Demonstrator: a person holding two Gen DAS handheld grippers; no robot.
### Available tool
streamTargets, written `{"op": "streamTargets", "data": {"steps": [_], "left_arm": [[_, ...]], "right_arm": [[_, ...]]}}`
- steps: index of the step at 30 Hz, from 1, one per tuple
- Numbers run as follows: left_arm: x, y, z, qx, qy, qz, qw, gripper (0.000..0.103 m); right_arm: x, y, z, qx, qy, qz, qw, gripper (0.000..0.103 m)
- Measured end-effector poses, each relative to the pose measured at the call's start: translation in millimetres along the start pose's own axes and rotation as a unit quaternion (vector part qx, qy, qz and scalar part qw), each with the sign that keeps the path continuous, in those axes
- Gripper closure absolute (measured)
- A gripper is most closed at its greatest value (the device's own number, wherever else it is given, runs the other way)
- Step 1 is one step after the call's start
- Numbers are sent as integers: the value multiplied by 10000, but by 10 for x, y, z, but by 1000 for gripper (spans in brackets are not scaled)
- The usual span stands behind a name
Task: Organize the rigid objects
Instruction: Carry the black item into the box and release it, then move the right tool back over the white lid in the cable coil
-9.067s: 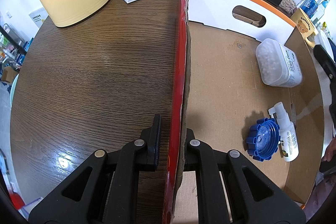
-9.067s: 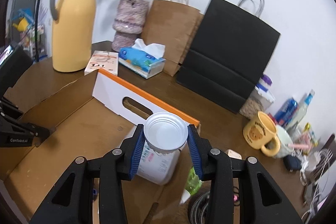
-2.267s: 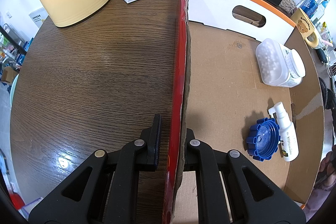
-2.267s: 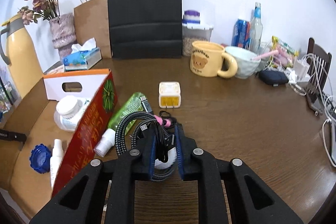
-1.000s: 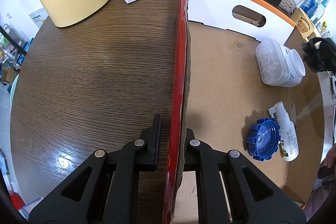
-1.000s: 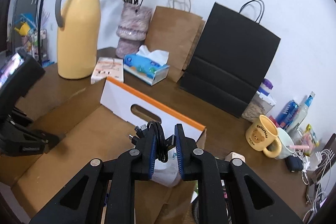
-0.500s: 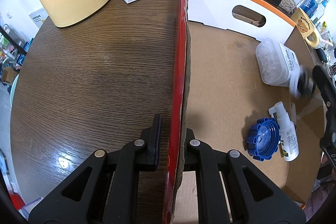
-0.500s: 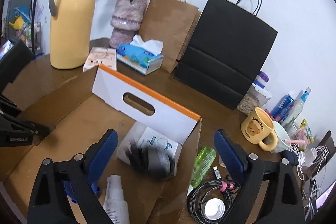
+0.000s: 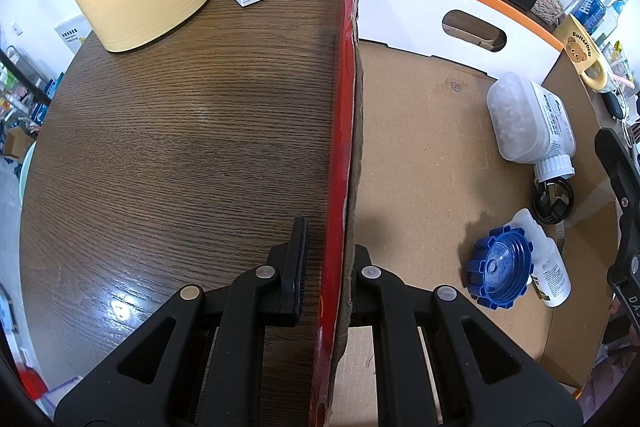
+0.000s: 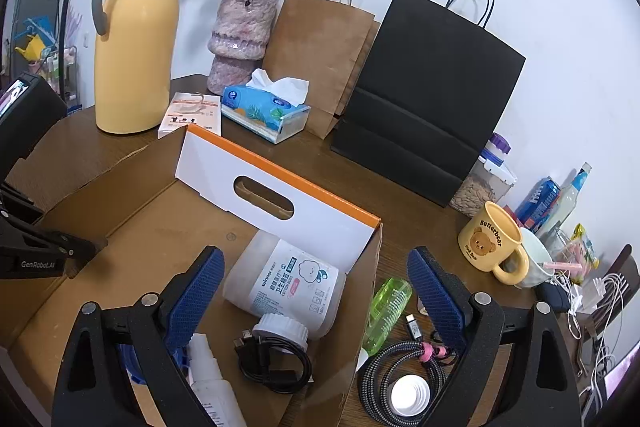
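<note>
Coiled black cable (image 10: 274, 357) in cardboard box (image 10: 132, 203)

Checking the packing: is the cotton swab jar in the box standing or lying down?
Lying down. The cotton swab jar rests on its side on the cardboard box floor, white cap toward the coiled black cable.

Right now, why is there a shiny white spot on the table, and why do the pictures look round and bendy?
Left wrist view: the shiny spot is lamp glare on the polished table, and the blue cap casts a dark shadow. Right wrist view: the fisheye lens bends the black bag and darkens the corners; everything looks sharp.
</note>
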State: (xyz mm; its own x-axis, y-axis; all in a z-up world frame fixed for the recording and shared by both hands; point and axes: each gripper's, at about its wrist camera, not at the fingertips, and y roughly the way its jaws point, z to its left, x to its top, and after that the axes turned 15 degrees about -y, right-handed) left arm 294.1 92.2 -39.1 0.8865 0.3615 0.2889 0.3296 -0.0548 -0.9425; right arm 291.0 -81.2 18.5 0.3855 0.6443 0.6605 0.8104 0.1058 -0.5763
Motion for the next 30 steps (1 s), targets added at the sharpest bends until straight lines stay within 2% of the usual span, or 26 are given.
{"op": "streamTargets", "data": {"steps": [8,14,23,30], "left_arm": [[2,0,4,1,0,0,10000,96],[2,0,3,0,0,0,10000,96],[4,-1,7,0,0,0,10000,96],[-1,0,-2,0,2,0,10000,96]], "right_arm": [[-26,-89,-76,28,180,-165,9997,7],[-178,-207,-333,-45,635,-248,9977,7],[-657,-220,-779,-177,1448,81,9893,7],[-1076,-65,-944,-28,1812,577,9817,7]]}}
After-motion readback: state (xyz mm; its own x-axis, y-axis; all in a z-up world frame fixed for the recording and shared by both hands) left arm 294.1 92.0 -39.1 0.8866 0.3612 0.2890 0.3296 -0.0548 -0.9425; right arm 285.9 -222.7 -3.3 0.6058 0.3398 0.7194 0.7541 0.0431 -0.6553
